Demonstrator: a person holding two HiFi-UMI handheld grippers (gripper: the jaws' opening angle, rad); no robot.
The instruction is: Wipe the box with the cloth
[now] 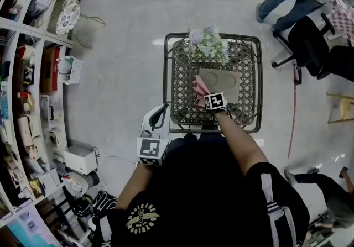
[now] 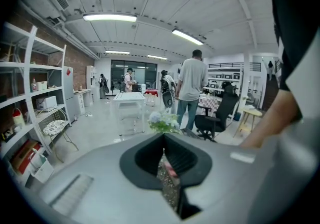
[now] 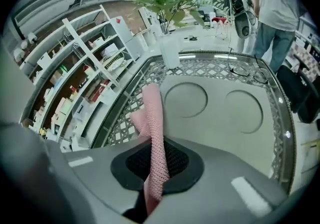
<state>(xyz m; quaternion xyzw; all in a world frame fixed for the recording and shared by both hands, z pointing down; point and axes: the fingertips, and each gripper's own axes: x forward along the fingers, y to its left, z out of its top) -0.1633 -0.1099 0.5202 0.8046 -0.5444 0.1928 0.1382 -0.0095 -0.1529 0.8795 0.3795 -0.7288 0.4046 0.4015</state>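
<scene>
The right gripper's fingers are clamping a pink cloth, which is rising from between them at the left edge of the box; whether it is touching the box cannot be told. The tan box, with two round hollows in its top, is lying just ahead of these fingers on the lattice surface. Beyond it, a white vase of flowers is standing at the far edge. The left gripper is hanging off the surface's near left corner, its fingers pressing together on nothing, with the cloth showing well ahead of them.
</scene>
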